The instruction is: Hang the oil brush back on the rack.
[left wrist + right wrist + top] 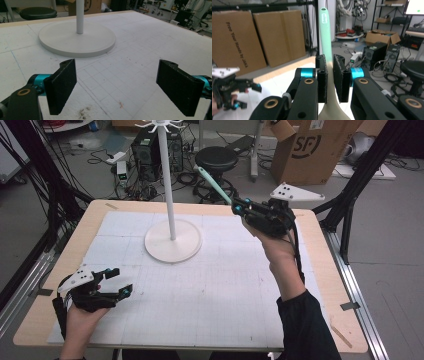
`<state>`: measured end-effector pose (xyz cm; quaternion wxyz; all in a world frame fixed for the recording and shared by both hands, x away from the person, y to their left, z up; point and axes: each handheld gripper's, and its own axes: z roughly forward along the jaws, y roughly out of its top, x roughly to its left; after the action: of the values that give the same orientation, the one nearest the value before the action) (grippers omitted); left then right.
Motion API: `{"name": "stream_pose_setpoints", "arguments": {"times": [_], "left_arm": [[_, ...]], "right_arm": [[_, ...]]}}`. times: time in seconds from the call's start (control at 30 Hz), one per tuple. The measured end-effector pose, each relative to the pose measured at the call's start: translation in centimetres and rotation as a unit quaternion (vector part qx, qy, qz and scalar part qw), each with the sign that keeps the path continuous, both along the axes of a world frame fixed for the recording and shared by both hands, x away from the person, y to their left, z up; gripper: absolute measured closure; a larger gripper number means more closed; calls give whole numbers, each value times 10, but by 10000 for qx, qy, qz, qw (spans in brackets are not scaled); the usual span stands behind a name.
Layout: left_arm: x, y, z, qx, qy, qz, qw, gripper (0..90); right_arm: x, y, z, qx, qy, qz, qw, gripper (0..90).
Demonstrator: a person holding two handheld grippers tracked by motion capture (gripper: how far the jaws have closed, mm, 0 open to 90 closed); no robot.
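table: light wooden table (320,235) covered by white gridded mat (210,285), grid lines and some dirt specks seen in left gripper view (130,65)
stand: tall white pole stand on round white base (173,241), on far-middle part of mat; hook ring at top (160,126); base also in left gripper view (75,41), ahead of jaws
right gripper: black two-jaw gripper with teal accents (239,206), held in person's right hand (272,237), raised above far right of table, pointed toward stand's pole; jaws clamped on utensil handle
left gripper: black gripper with grey plate (117,281), in left hand (82,312), low at near-left corner of mat; jaws wide apart, nothing between, pads (62,85) well separated
utensil: pale mint-green plastic utensil with long slim handle (212,184), pinched between right pads (322,78), handle sticking up and away (325,32), wider cream part below jaws; off the table, in the air right of pole
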<state>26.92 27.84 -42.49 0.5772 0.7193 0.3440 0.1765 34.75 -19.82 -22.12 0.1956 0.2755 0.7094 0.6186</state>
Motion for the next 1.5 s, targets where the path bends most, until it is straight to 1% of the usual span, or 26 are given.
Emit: {"name": "stream_pose_setpoints", "arguments": {"times": [0.2,0.3,0.47,0.9,1.0,1.2,1.5], "left_arm": [[0,1,0,-10,-7,-11,10000,173],[0,1,1,-46,-19,-15,10000,172],[0,1,1,-55,-18,-25,10000,172],[0,2,1,-99,-46,-17,9999,173],[0,2,1,-117,-45,-26,9999,173],[-1,3,2,-143,-60,-23,9999,172],[-1,3,2,-156,-48,-43,9999,172]], "right_arm": [[4,12,23,78,-132,8,9999,827],[6,17,32,133,-181,-1,9997,827],[11,29,43,94,-216,-6,9997,827],[19,51,56,181,-269,10,9995,827],[21,56,58,169,-271,13,9995,827],[23,64,59,92,-291,-26,9995,827],[26,67,57,60,-255,-74,9996,826]]}}
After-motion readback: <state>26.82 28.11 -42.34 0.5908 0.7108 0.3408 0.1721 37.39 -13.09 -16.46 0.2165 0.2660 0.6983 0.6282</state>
